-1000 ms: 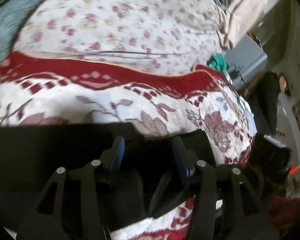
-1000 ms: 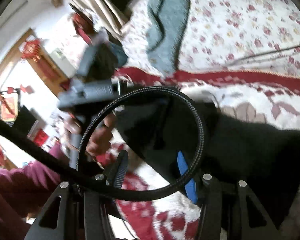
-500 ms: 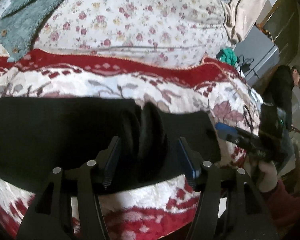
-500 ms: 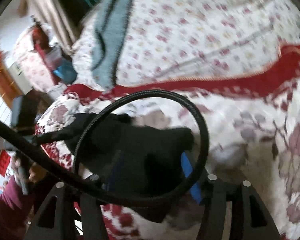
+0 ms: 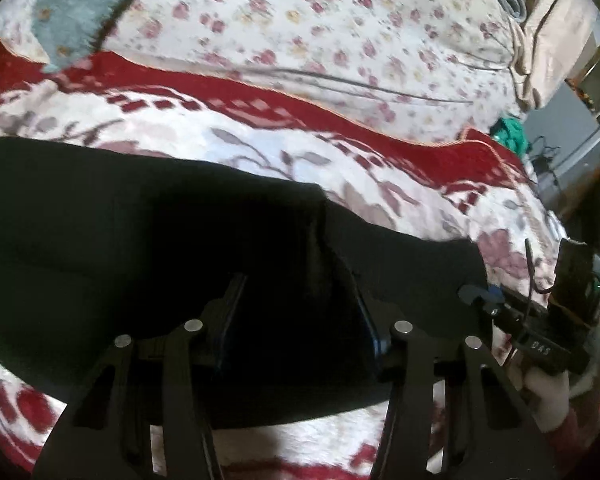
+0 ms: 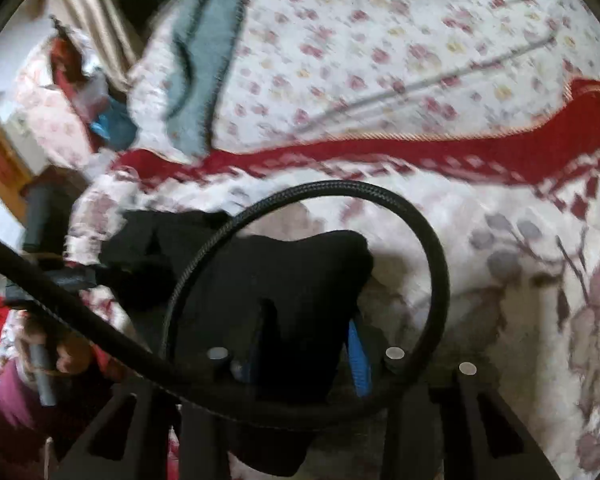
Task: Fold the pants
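Now black pants (image 5: pixel 148 240) lie flat on the red-and-white blanket (image 5: pixel 380 184); left gripper (image 5: pixel 300 312) and right gripper (image 6: pixel 304 344) jaws just closing, each partly open with pants fabric bunched between them

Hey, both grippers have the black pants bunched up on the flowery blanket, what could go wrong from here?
1. The thick braided black cable loops right over the right gripper and the black fabric pants; it might snag the cloth.
2. Both grippers' jaws have just been closing on thick bunches, the left gripper included, so layers may slip or fold unevenly.
3. The soft red-and-white floral blanket could wrinkle underneath.
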Tool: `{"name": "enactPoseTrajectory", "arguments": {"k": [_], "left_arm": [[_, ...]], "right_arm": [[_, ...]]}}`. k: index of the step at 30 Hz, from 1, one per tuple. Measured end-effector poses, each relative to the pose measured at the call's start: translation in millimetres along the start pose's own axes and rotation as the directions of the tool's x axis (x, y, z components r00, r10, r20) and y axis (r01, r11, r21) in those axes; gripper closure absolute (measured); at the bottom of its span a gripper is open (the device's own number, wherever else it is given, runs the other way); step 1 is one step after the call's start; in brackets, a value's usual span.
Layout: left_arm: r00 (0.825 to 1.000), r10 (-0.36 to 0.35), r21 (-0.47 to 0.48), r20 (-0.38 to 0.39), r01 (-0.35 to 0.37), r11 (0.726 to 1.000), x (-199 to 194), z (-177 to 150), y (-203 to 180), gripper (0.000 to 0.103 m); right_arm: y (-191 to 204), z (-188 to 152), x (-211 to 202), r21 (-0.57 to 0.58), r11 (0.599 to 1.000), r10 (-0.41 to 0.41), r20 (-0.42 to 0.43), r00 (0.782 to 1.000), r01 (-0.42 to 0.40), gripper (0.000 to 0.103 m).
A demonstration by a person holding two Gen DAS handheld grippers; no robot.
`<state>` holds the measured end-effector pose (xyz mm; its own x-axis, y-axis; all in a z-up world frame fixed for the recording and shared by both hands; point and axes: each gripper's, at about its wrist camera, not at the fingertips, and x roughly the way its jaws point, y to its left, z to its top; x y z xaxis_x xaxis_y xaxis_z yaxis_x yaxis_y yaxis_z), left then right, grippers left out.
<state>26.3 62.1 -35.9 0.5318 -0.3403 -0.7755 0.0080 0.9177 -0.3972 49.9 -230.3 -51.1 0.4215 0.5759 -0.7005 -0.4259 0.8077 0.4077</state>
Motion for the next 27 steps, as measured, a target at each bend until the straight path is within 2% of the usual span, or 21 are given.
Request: {"name": "enactPoseTrajectory", "arguments": {"k": [1, 2, 4, 6, 8, 10, 12, 15, 20, 24, 27], "left_arm": [[1.0, 0.017, 0.011, 0.007, -0.018, 1.0, 1.1, -2.5, 0.3, 0.054], [1.0, 0.027, 0.018, 0.013, -0.027, 0.999, 2.2, -4.6, -0.1, 0.054], [0.999, 0.045, 0.038, 0.029, -0.046, 0.998, 1.2, -9.0, -3.0, 0.054], [0.997, 0.069, 0.057, 0.039, -0.071, 0.996, -0.2, -11.0, -6.2, 0.054], [0.994, 0.095, 0.061, 0.061, -0.099, 0.993, -6.0, -13.9, -7.3, 0.054], [0.99, 0.114, 0.057, 0.083, -0.119, 0.991, -12.6, -14.3, -6.7, 0.054], [0.985, 0.133, 0.054, 0.114, -0.139, 0.989, -20.0, -14.6, -6.7, 0.054], [0.97, 0.172, 0.048, 0.173, -0.183, 0.982, -34.3, -14.6, -3.9, 0.054], [0.949, 0.23, -0.005, 0.216, -0.235, 0.972, -50.9, -14.4, 11.3, 0.054], [0.946, 0.25, -0.07, 0.207, -0.241, 0.968, -58.5, -19.2, 28.8, 0.054], [0.934, 0.287, -0.132, 0.213, -0.264, 0.956, -68.2, -27.6, 44.2, 0.054]], "right_arm": [[-8.3, -4.7, 9.8, 0.034, 0.999, -0.025, -0.027, 0.999, 0.026, 0.051], [-13.7, -7.1, 13.4, 0.061, 0.998, -0.016, -0.034, 0.999, 0.018, 0.045], [-19.1, -4.8, 9.8, 0.095, 0.995, 0.02, -0.03, 0.999, -0.018, 0.045], [-16.5, -1.4, 2.1, 0.069, 0.998, -0.012, -0.036, 0.999, 0.014, 0.045], [-6.9, 4.2, -10.9, 0.024, 0.998, -0.064, -0.002, 0.998, 0.064, 0.045], [3.2, 10.7, -21.8, -0.004, 0.997, -0.072, 0.038, 0.997, 0.073, 0.045], [13.6, 19.0, -31.3, -0.028, 0.998, -0.047, 0.081, 0.996, 0.049, 0.045], [31.9, 34.5, -31.4, -0.069, 0.997, 0.034, 0.096, 0.995, -0.027, 0.045], [64.6, 54.2, -8.1, -0.124, 0.981, 0.154, 0.047, 0.987, -0.148, 0.045], [96.3, 66.5, 14.6, -0.189, 0.961, 0.207, 0.012, 0.978, -0.201, 0.043], [125.0, 74.1, 33.4, -0.266, 0.939, 0.215, -0.033, 0.976, -0.216, 0.039]]}}
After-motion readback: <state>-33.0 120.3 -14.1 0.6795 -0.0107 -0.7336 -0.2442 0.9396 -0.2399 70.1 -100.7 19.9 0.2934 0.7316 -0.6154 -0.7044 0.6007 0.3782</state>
